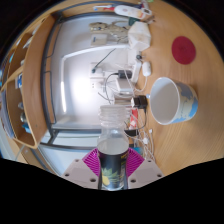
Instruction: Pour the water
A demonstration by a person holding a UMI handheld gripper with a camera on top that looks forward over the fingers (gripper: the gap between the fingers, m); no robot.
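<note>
A clear plastic water bottle (112, 140) with a dark label stands upright between my fingers, its neck reaching up ahead of them. My gripper (112, 163) is shut on the bottle, the magenta pads (92, 160) pressing on both sides of its labelled body. A white cup (172, 100) stands on the wooden table (195, 150) beyond the bottle and to its right, its open mouth facing up. The bottle's base is hidden below the fingers.
A red round coaster (183, 47) lies on the table further back on the right. A small dark-and-white item (137, 110) sits just left of the cup. A white surface (85, 75) with a stand and wires stretches behind the bottle. Wooden edging (25, 110) runs along the left.
</note>
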